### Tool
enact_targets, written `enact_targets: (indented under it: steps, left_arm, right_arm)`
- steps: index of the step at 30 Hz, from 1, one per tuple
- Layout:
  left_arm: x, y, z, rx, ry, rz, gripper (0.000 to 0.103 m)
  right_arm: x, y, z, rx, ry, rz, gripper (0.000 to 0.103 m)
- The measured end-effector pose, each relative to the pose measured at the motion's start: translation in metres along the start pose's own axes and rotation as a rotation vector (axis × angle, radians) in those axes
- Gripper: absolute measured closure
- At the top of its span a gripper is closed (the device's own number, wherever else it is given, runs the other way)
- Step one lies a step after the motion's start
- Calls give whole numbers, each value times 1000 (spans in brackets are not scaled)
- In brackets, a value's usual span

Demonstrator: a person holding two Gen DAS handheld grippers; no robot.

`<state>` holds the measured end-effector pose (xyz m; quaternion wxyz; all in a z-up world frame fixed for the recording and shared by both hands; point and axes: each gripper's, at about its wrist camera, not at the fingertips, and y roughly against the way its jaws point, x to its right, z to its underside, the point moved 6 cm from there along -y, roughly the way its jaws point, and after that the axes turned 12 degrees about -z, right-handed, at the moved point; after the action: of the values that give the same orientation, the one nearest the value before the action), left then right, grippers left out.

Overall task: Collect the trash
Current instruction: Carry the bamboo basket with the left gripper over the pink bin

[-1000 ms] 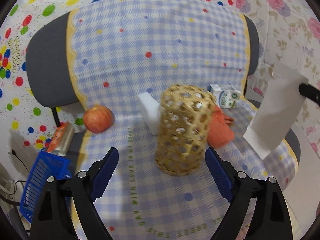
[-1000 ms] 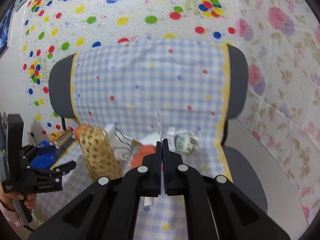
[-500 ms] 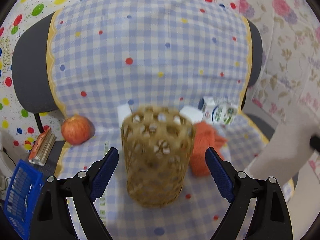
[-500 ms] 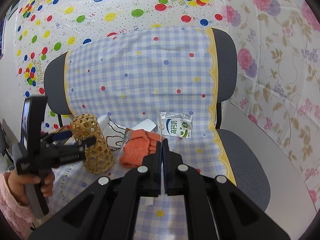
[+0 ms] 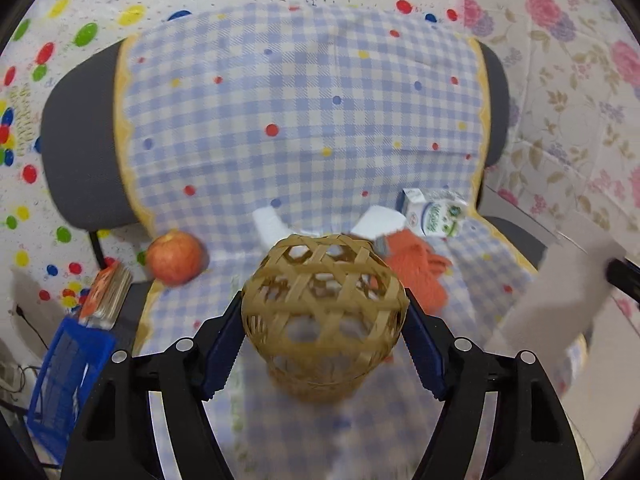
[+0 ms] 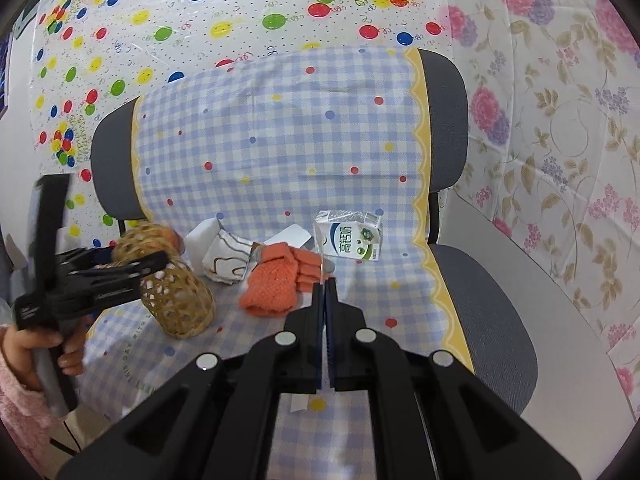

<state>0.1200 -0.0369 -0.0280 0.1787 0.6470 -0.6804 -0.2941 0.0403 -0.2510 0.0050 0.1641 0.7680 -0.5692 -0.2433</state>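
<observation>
white paper (image 5: 560,308) motion-blurred, blue crate (image 5: 64,372) cut off

Tan wicker basket (image 5: 324,312) — orange knit cloth (image 6: 276,280) — blue-checked chair cover (image 5: 304,120).

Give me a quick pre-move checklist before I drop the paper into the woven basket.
1. Paper held: ok. The right gripper is shut on the white paper sheet.
2. Basket between left jaws: ok. The left gripper is closing around the woven basket.
3. Firm grip on basket: cannot tell; pad contact is blurred.
4. Basket upright: not ok. It tilts in the right wrist view.
5. Paper over the basket mouth: not ok. It hangs off to the side.
6. Remaining items: milk carton and orange knit cloth lie on the chair.
</observation>
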Motion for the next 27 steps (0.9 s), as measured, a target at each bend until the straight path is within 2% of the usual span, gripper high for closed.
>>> enact_targets:
  steps: [4,6,10,13,20,27]
  left_arm:
    - [-9,26,30,-19,-29,9,30]
    - [-14,36,39,8,-25,4,30]
    - [-22,50,42,18,49,53,31]
    - [-19,69,41,57,61,80,31]
    - [19,106,52,98,19,171,31]
    - [76,135,83,108,-72,284,31]
  right_arm:
    - [-12,6,12,-6,7,-13,101]
    - [-17,10,17,0,7,-13,101]
    - [-25,23,21,23,9,-5,101]
    - [-29,37,24,37,14,5,101]
    - [-20,70,40,50,-4,67,101]
    - [-3,109,71,42,-31,154,101]
